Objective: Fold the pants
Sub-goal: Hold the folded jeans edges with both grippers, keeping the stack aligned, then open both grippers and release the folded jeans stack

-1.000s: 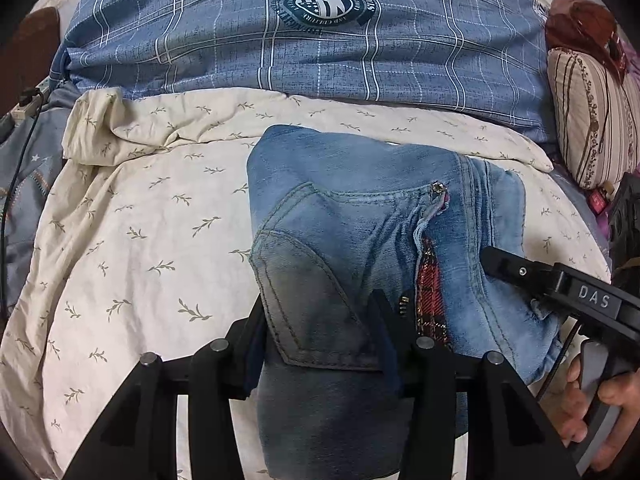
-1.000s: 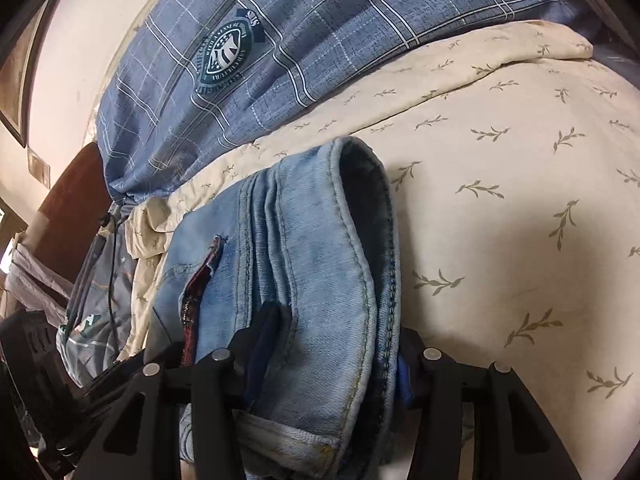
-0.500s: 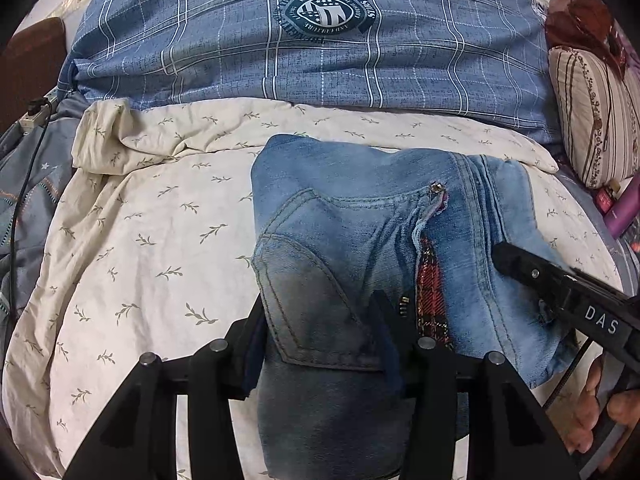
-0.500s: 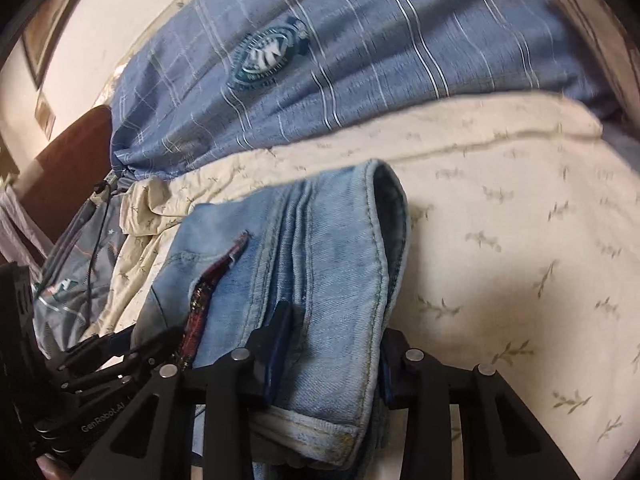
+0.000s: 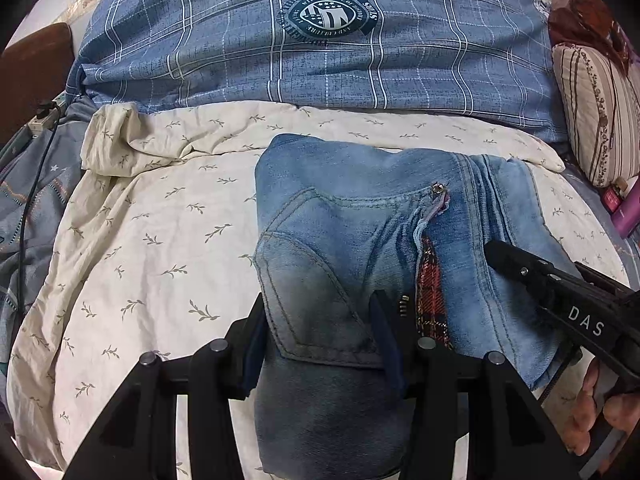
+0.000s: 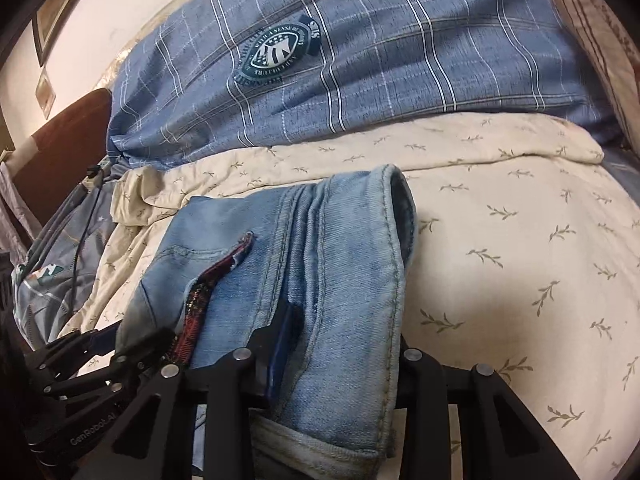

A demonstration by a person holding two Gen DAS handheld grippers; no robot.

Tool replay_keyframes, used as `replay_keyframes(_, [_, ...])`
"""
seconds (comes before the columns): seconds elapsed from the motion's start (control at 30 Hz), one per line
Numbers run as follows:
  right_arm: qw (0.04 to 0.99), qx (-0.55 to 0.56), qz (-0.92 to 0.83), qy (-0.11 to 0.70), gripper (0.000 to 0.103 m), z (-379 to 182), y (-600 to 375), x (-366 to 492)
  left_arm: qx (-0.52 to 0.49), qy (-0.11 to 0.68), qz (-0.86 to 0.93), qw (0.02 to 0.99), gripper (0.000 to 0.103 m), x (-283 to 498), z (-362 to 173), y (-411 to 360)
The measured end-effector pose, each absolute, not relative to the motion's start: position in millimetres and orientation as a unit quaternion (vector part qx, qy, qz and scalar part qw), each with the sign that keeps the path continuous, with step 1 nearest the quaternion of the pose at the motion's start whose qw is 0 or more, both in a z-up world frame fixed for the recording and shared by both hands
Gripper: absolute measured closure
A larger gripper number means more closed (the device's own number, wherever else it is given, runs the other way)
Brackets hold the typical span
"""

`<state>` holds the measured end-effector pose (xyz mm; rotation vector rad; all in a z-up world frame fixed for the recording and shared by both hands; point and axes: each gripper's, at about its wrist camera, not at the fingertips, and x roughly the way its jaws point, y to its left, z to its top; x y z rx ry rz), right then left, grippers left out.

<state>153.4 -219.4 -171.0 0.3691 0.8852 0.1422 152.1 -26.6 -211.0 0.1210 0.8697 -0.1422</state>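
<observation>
bedding under a folded pair of jeans, both grippers clamped on the near edge

cream leaf-print sheet (image 5: 152, 240) covers the bed, with a blue plaid duvet (image 5: 400, 60) bunched at 12 o'clock and a striped pillow (image 5: 592, 120) at 2 o'clock in the left wrist view. the jeans (image 5: 360, 216) lie folded into a thick bundle in the middle of the sheet, back pocket up, red plaid lining showing along the open fly.

the left gripper (image 5: 320, 344) is closed on the near end of the bundle at 6 o'clock, its blue pads pressing the denim by the pocket. the right gripper (image 6: 340, 360) is likewise clamped on denim, pinching the hemmed layers at 6 o'clock of its own view; seen from the left camera it reaches in from 4 o'clock and touches the bundle's right side. the far end of the jeans rests on the sheet toward 12 o'clock.

risks, as i judge them:
- each grip holds several stacked layers; if a lower layer slips out, the fold would sag open.
- the two grips sit close together, so uneven lifting could twist the bundle and skew the edges.
- the loose sheet is wrinkled at 10 o'clock; dragging the denim across it could bunch both.
- the curled leg opening at 12 o'clock in the right view may flop back when released.
</observation>
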Motion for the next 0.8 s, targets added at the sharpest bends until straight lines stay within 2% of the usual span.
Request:
replay_keyframes(0.23, [0.875, 0.194, 0.075, 0.437, 0.066, -177.7, -223.8, 154.4, 0.066, 0.42, -0.063, 0.903, 0.051, 151.0, -212.2, -28.6])
replay_keyframes(0.3, [0.872, 0.202, 0.078, 0.439, 0.064, -178.8, -225.7, 154.5, 0.067, 0.422, -0.057, 0.903, 0.048, 151.1, -212.1, -28.8])
replay_keyframes(0.33, [0.868, 0.212, 0.076, 0.442, 0.059, -179.8, -228.6, 154.3, 0.07, 0.422, -0.051, 0.902, 0.043, 151.0, -212.0, -29.1])
replay_keyframes(0.37, [0.864, 0.218, 0.069, 0.449, 0.044, -181.6, -231.6, 154.6, 0.075, 0.423, -0.042, 0.902, 0.039, 151.3, -212.0, -28.8])
replay_keyframes(0.4, [0.854, 0.236, 0.058, 0.461, 0.035, -186.2, -238.1, 154.6, 0.075, 0.424, -0.033, 0.902, 0.028, 151.7, -212.3, -27.1])
replay_keyframes(0.43, [0.844, 0.259, 0.061, 0.465, 0.035, -188.9, -244.8, 154.3, 0.071, 0.428, -0.026, 0.901, 0.02, 152.6, -212.5, -23.7])
replay_keyframes(0.6, [0.831, 0.314, 0.059, 0.455, 0.035, -186.2, -267.9, 146.3, 0.011, 0.462, -0.041, 0.886, 0.017, 158.5, -207.2, -2.2])
replay_keyframes(0.8, [0.892, 0.309, 0.025, 0.328, 0.035, -144.1, -287.4, 113.7, 0.041, 0.401, -0.026, 0.915, 0.017, 146.6, -167.4, -6.0])
